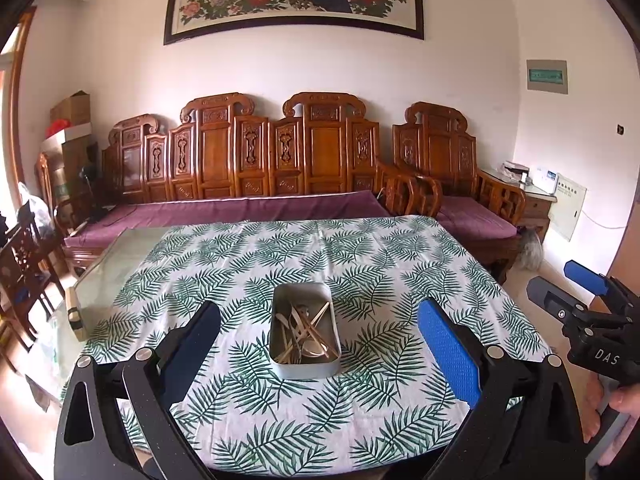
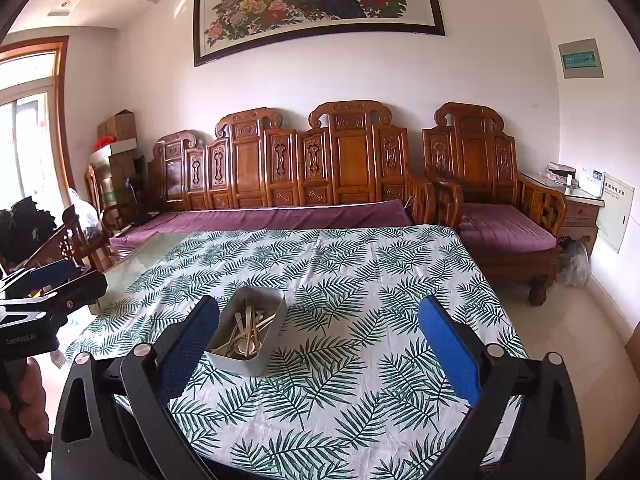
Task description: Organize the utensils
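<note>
Metal tin (image 1: 305,366) of jumbled utensils (image 1: 306,330) on leaf-print tablecloth (image 1: 360,264)

**Setting: living room of a private home**

Carved wooden sofa (image 2: 288,176) with purple seat cushions (image 2: 260,218) along a white wall, matching armchair (image 2: 492,200) beside it. Large framed peacock-and-peony painting (image 2: 316,4) hangs above. Table under a fern-print tablecloth (image 2: 360,280) stands in front. Stacked cardboard boxes (image 2: 118,144) in the corner; window with wooden frame (image 2: 32,120) at left.
</note>
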The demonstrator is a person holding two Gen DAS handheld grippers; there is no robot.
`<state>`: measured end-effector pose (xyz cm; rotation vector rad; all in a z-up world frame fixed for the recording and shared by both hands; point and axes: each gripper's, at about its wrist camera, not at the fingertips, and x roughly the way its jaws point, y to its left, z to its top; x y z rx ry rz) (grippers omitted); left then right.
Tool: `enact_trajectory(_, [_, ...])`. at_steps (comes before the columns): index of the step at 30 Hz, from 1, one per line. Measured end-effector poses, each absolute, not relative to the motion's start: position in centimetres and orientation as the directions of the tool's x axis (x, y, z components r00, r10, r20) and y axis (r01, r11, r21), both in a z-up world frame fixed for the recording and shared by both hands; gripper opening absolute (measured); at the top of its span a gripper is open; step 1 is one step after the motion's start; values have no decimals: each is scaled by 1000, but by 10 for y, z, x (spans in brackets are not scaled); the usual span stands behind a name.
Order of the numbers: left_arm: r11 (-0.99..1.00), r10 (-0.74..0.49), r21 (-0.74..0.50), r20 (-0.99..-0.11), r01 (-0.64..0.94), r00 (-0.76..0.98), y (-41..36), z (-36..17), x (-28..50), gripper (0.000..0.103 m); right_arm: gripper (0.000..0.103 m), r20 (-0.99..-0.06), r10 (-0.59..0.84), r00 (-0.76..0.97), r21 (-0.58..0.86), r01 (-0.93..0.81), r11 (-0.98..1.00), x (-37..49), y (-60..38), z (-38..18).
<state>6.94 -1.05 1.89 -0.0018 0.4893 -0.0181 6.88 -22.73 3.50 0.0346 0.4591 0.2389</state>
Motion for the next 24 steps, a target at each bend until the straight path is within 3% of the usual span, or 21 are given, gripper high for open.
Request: enact_trajectory(24, [1000,-30,-14,-463,26,886,-11,19,66,95,100,-436,240,868,88,-224,971,68,-227,34])
